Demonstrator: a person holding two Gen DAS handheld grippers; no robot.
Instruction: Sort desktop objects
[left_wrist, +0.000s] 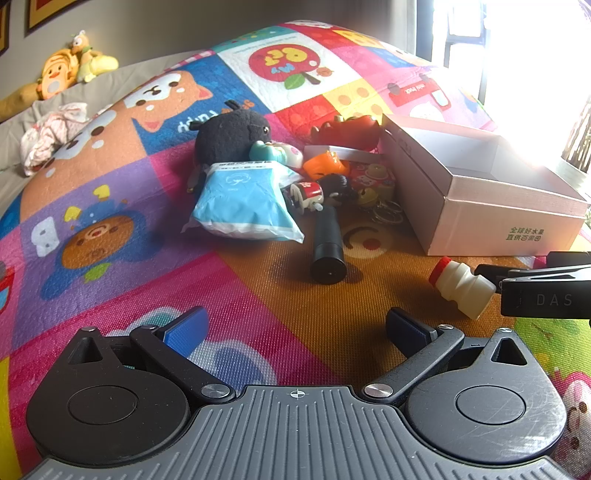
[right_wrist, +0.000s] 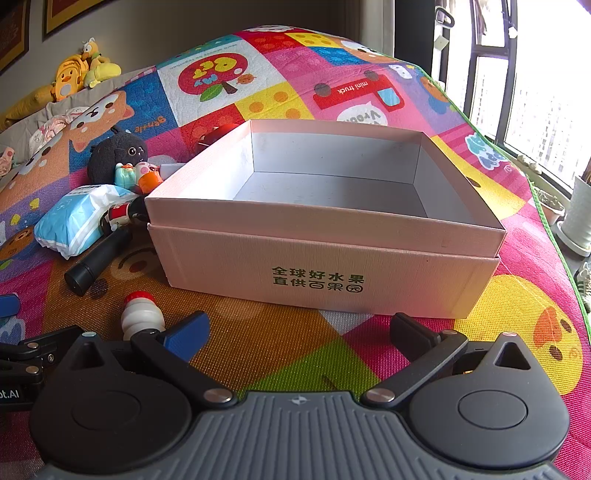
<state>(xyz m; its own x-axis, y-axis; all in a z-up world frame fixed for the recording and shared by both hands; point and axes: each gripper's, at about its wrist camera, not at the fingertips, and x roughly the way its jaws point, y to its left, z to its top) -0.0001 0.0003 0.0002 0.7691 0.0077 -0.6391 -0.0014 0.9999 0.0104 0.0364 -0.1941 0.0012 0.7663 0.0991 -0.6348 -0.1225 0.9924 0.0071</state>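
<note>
Daylight floods from the window (right_wrist: 535, 103) on my right; left wrist view blows out white there, washing the box (left_wrist: 476, 192) rim. Soft shadows fall leftward. Fisheye bends the mat (left_wrist: 110, 206) edges. Focus sharp.

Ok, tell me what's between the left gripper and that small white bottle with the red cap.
Nothing visible. The left gripper is open over bare mat, and the white bottle lies ahead to its right, in front of the box, beside the right gripper's arm.
</note>
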